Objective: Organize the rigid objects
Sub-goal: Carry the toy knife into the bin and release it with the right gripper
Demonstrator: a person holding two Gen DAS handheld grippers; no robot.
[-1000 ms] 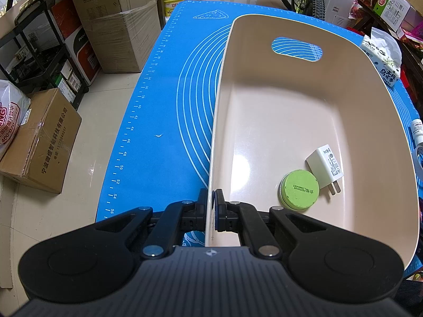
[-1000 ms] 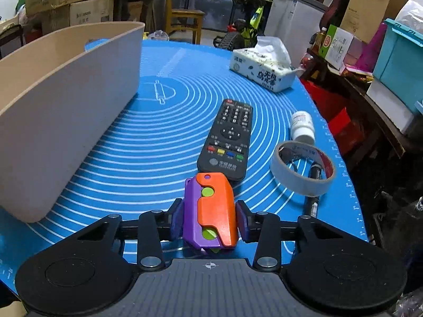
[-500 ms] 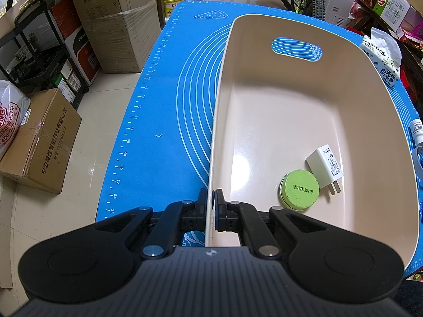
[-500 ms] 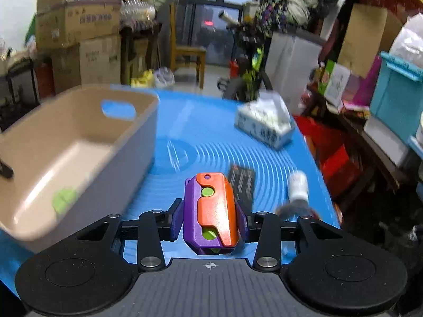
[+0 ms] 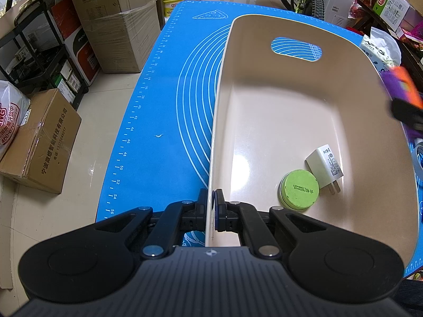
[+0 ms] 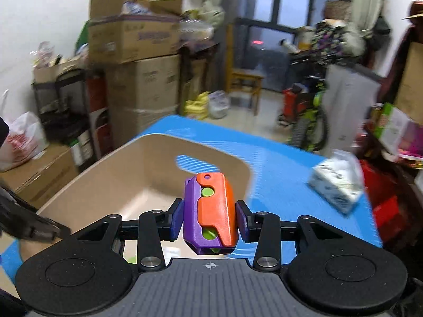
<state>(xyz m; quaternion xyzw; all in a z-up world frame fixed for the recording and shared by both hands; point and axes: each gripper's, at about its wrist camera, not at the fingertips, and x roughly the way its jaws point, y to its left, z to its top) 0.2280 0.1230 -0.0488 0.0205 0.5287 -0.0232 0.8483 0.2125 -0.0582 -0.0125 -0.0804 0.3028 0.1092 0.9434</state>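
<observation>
A beige bin (image 5: 264,111) with a handle slot stands on the blue mat (image 5: 169,105). Inside it lie a round green tin (image 5: 299,188) and a white plug charger (image 5: 324,166). My left gripper (image 5: 211,208) is shut on the bin's near left wall. My right gripper (image 6: 210,215) is shut on a purple and orange toy (image 6: 211,211) and holds it above the bin's (image 6: 113,179) right rim. The toy also shows blurred at the right edge of the left wrist view (image 5: 401,89).
A tissue pack (image 6: 338,185) lies on the mat to the right of the bin. Cardboard boxes (image 5: 39,142) and a black shelf (image 5: 34,52) stand on the floor to the left. A roll of tape (image 5: 417,155) shows at the bin's right side.
My right gripper has lifted the toy off the mat and carried it left, up over the bin's rim. My left gripper and the bin have stayed still.
</observation>
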